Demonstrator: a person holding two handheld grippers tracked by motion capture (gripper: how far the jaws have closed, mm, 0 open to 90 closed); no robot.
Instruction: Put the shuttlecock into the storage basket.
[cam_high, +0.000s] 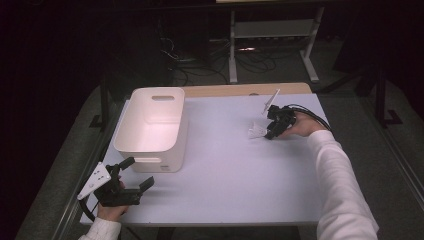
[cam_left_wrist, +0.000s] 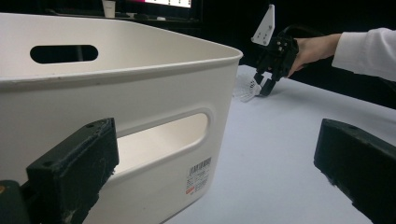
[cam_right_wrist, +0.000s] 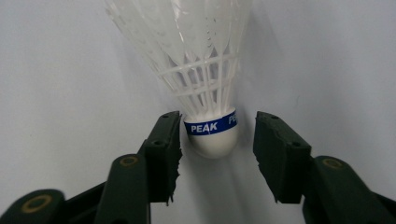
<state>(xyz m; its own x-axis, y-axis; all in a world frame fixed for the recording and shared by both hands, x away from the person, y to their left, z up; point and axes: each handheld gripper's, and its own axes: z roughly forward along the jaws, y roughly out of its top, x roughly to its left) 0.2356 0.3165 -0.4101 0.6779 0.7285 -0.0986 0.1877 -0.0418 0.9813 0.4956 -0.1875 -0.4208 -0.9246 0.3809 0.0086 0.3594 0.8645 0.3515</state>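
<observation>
A: Looking at my right hand-held gripper (cam_right_wrist: 217, 135) now — jaws sit either side of the shuttlecock (cam_right_wrist: 205, 70), at its white cork tip.

B: Clamped?

A: No. One jaw is just at the blue band, the other has a clear gap. Not pressing, so apart, with the cork between them.

B: Where's the shuttlecock lying?

A: On the pale surface (cam_high: 235, 170), far right part, on its side, well apart from the white bin (cam_high: 150, 150). From above, the right hand-held gripper (cam_high: 264, 131) is right at it.

B: Left one?

A: My left hand-held gripper (cam_high: 137, 172) is at the near left corner, just beside the bin's near wall, jaws wide apart, nothing between them.
</observation>
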